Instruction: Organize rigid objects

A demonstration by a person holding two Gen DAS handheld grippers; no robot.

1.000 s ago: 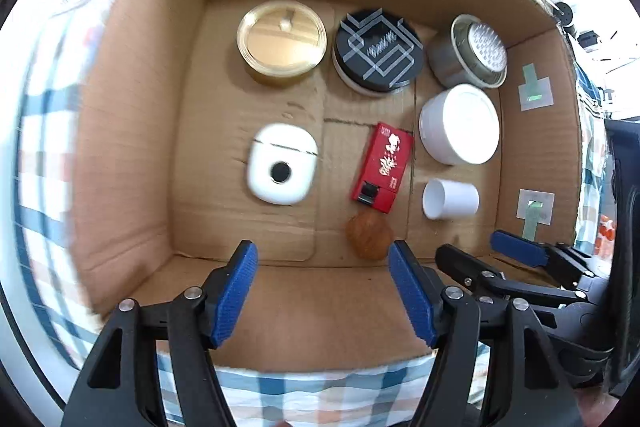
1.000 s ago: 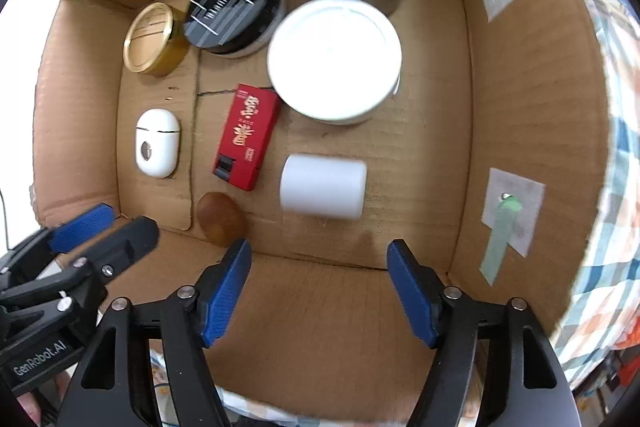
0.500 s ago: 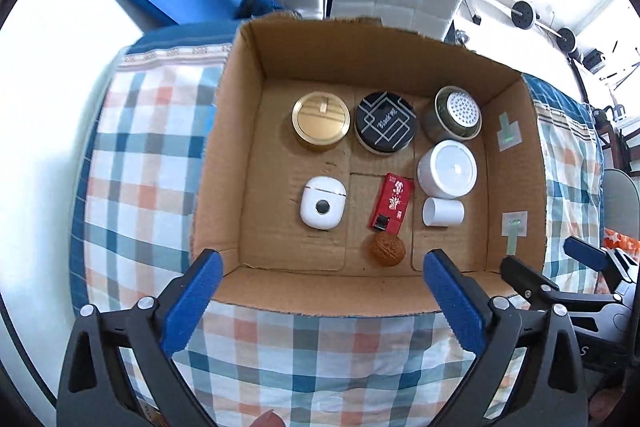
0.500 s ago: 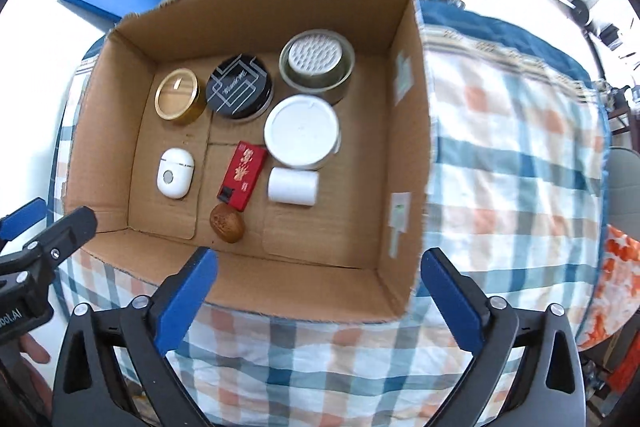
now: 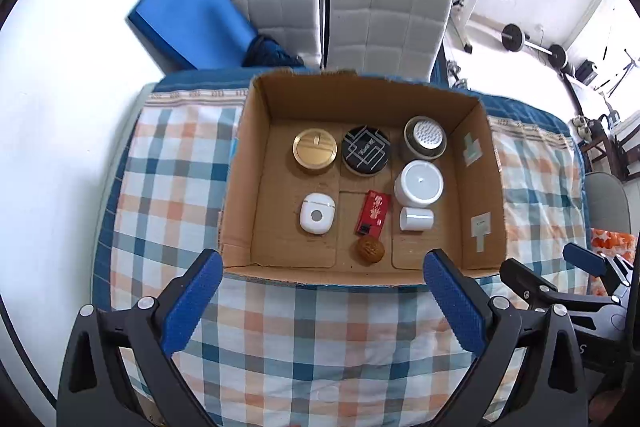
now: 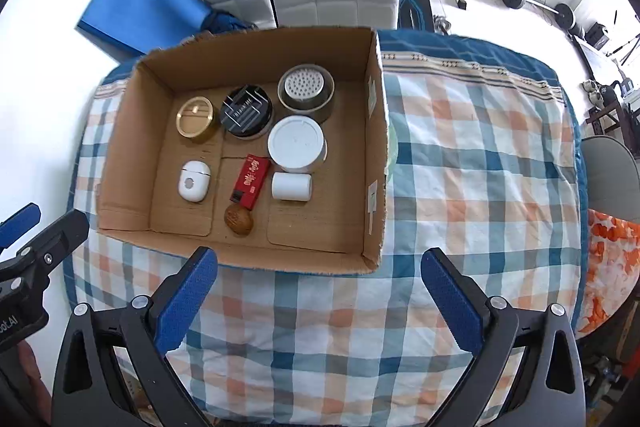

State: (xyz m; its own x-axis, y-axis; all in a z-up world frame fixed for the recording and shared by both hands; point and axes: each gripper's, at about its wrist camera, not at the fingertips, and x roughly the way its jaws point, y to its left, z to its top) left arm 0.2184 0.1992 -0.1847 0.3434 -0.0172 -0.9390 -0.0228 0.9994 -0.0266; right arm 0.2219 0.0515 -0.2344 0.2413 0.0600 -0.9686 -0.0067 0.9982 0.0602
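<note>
An open cardboard box [image 5: 244, 163] [image 6: 120, 147] sits on a checked cloth. Inside lie a gold tin [image 5: 315, 149], a black patterned tin [image 5: 365, 149], a metal tin [image 5: 424, 138], a white round jar [image 5: 419, 183], a small white cylinder [image 5: 416, 219], a red lighter box [image 5: 373, 213], a white earbud case [image 5: 317, 213] and a brown walnut [image 5: 370, 249]. My left gripper [image 5: 320, 301] is open and empty, above the cloth in front of the box. My right gripper [image 6: 318, 301] is open and empty, in front of the box's right corner.
The checked cloth [image 6: 480, 167] covers the table. Two grey padded chairs [image 5: 340, 15] and a blue mat [image 5: 188, 15] stand behind it. Weight bars [image 5: 516, 39] lie on the floor at the back right. An orange patterned cloth [image 6: 612, 259] hangs at the right.
Both grippers have pulled back and up out of the box, and their jaws have opened wider. The objects in the box have not moved.
</note>
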